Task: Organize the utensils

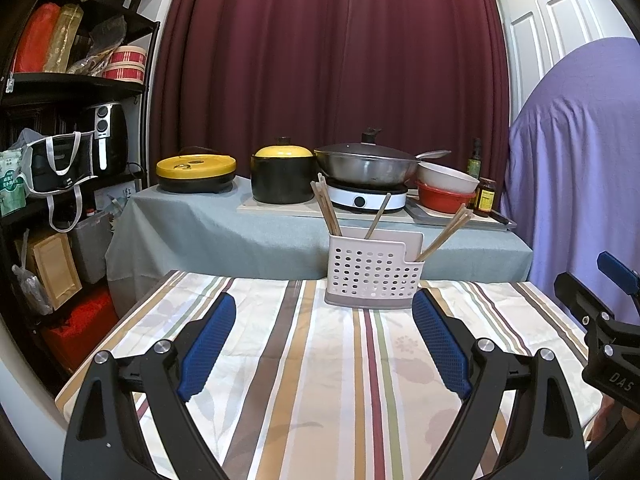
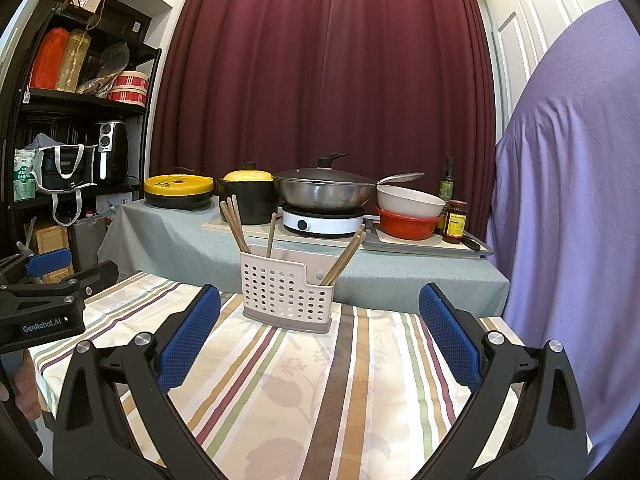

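A pale perforated utensil holder (image 1: 374, 276) stands upright at the far edge of the striped tablecloth (image 1: 320, 380). Several wooden chopsticks (image 1: 328, 210) stick out of it, some leaning left, one in the middle, some leaning right. The holder also shows in the right wrist view (image 2: 286, 294) with its chopsticks (image 2: 236, 224). My left gripper (image 1: 324, 310) is open and empty, short of the holder. My right gripper (image 2: 320, 300) is open and empty, also short of the holder. The right gripper's body shows at the right edge of the left wrist view (image 1: 604, 320).
Behind the table a grey-clothed counter (image 1: 208, 224) carries a yellow-lidded pan (image 1: 196, 172), a black pot (image 1: 282, 176), a wok (image 1: 366, 164) on an induction hob, bowls (image 1: 446, 188) and bottles. A black shelf unit (image 1: 60, 140) stands left. A purple-draped object (image 2: 572, 200) stands right.
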Action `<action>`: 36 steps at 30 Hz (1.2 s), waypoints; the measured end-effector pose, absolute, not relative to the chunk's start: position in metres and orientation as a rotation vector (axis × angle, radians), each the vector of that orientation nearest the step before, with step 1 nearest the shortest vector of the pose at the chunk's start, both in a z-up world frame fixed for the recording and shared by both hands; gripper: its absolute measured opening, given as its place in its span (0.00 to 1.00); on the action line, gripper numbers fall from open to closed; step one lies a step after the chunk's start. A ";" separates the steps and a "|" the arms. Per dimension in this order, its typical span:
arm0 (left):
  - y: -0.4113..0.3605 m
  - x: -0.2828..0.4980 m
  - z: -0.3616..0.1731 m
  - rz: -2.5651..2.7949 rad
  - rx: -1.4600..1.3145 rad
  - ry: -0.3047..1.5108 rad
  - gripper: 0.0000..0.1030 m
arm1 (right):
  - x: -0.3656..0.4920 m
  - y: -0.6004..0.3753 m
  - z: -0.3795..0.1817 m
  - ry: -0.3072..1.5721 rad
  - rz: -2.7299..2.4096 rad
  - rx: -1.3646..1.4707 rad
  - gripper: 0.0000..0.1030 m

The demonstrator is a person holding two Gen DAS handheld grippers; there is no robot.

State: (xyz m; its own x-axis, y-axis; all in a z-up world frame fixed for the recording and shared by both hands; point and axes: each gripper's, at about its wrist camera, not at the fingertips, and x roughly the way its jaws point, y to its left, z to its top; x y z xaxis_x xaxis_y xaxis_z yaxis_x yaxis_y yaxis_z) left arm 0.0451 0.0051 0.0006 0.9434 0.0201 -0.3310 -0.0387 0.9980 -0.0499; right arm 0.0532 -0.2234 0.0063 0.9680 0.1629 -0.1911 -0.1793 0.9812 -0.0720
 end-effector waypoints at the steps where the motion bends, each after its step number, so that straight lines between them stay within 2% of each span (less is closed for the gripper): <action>1: 0.005 0.045 0.001 0.032 -0.056 0.336 0.85 | 0.054 -0.223 0.006 0.185 0.173 -0.090 0.94; 36: 0.008 0.056 -0.009 -0.014 -0.055 0.359 0.85 | 0.066 -0.221 -0.010 0.222 0.165 -0.090 0.94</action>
